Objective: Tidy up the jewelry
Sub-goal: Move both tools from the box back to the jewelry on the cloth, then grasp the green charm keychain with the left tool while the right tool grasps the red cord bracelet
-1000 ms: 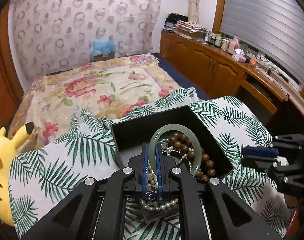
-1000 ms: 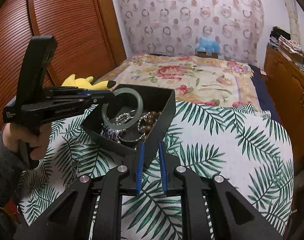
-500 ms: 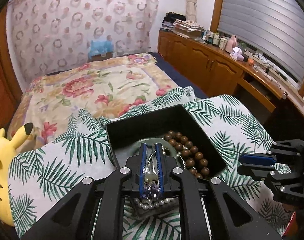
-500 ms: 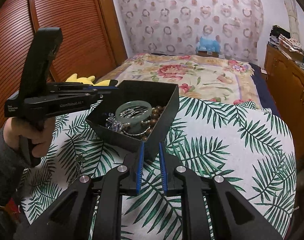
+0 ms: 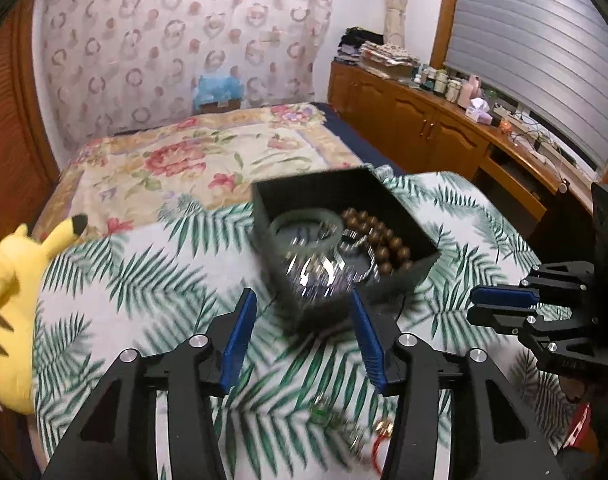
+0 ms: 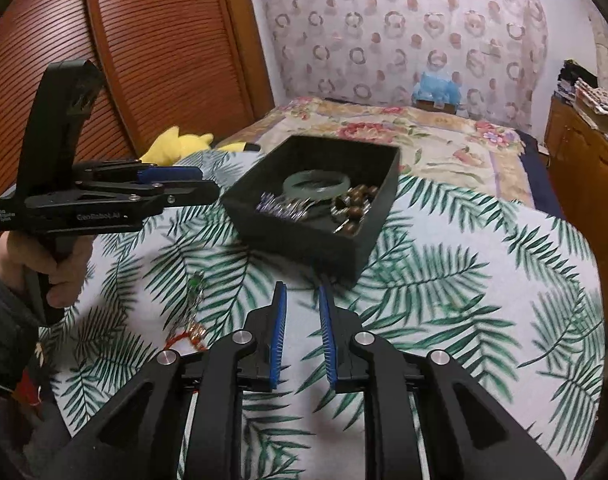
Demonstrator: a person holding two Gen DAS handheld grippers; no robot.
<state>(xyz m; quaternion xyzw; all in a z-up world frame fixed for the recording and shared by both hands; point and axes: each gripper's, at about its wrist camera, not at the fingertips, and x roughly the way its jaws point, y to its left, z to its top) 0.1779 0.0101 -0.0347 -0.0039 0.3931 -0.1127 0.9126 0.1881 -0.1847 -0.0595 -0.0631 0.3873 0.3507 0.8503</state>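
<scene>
A black open box [image 5: 400, 216] [image 6: 344, 240] sits on the palm-leaf cloth. Inside lie a pale green bangle [image 5: 306, 228] [image 6: 318, 184], brown wooden beads [image 5: 378, 236] [image 6: 356, 204] and shiny silver and purple pieces [image 5: 316, 276] [image 6: 282, 208]. My left gripper [image 5: 302, 320] is open and empty, just before the box's near corner; it also shows in the right wrist view [image 6: 176, 184]. My right gripper [image 6: 303, 312] is slightly open and empty, close to the box's near wall; it also shows in the left wrist view [image 5: 500, 308]. A green and red-gold trinket [image 5: 344, 428] [image 6: 192, 316] lies loose on the cloth.
A yellow plush toy [image 5: 12, 304] [image 6: 176, 146] lies at the left edge. A floral bedspread [image 5: 208, 160] lies beyond the cloth. Wooden cabinets [image 5: 424, 128] with clutter run along the right wall. A slatted wooden door [image 6: 144, 40] stands at the left.
My left gripper opened, let the bangle and pearls drop into the box, and drew back. The right gripper opened slightly and pulled back from the box's wall.
</scene>
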